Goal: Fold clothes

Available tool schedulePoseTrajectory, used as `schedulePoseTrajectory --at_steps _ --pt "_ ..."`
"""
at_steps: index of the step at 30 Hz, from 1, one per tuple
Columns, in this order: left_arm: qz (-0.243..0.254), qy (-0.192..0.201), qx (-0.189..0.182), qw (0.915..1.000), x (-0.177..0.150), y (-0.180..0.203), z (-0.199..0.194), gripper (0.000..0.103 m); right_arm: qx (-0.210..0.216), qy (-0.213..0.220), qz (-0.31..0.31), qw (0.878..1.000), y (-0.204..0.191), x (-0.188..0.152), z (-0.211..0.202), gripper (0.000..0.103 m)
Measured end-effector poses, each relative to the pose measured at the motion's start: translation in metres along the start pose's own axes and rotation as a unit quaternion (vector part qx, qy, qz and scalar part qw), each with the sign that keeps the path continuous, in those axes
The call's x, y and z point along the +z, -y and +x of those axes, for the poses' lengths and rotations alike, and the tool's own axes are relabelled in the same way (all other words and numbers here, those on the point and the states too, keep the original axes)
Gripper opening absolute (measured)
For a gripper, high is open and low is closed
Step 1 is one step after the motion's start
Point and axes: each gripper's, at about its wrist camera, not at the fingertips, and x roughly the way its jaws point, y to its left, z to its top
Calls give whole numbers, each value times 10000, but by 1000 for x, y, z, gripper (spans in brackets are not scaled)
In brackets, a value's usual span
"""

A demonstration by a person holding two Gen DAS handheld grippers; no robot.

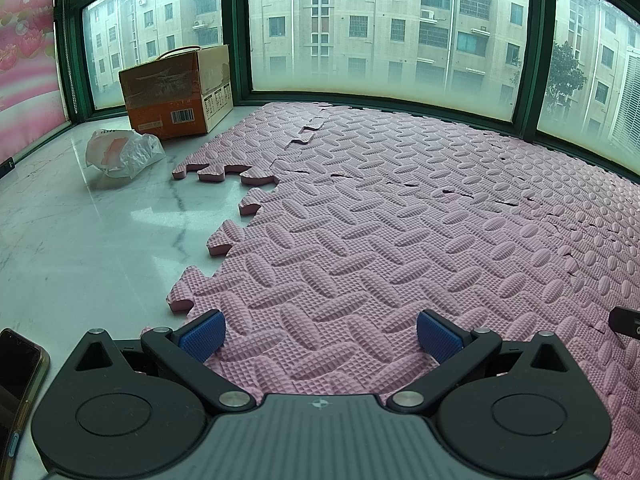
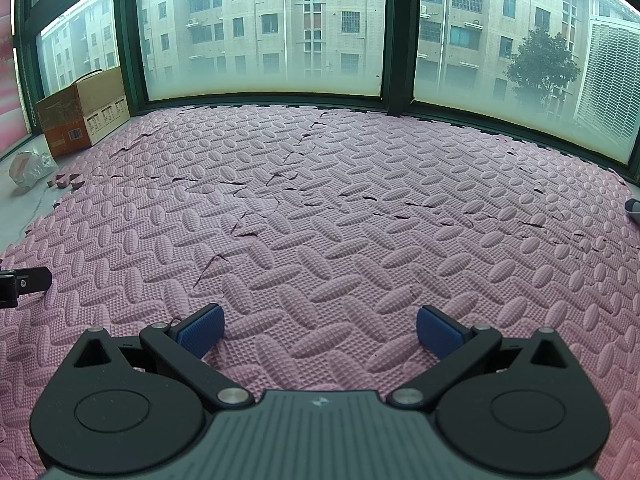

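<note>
Pink foam mat [image 2: 320, 208] of interlocking tiles lies under both tools. The left gripper [image 1: 320, 338] and the right gripper [image 2: 320, 330] each tilt down over it with blue pads [image 1: 202, 338] spread wide and nothing between them. A dark phone [image 1: 18, 376] lies on the marble sill [image 1: 80, 240] by the left gripper. Farther off sit one crumpled plastic bag [image 1: 122, 152] and one cardboard box [image 1: 176, 92], against the green-framed windows [image 2: 260, 40]. No garment is clearly visible; only a small grey scrap [image 2: 634, 208] shows at the right view's edge, too cut off to tell its lie or long axis.
</note>
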Motion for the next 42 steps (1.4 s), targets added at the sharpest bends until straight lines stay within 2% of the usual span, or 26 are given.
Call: schedulePoseTrajectory --at_steps 18,24,29,42 --pt "11 -27 55 10000 1 2 -2 103 41 -39 -13 10000 2 2 -2 103" --pt "24 -99 180 9998 0 6 -7 103 108 -13 25 9999 7 1 -12 103" --pt "15 -246 -16 9997 2 13 -16 103 121 102 22 9999 12 3 -32 103" --pt "419 100 -490 9979 -8 49 -75 103 84 460 -45 9989 20 -15 -104 103"
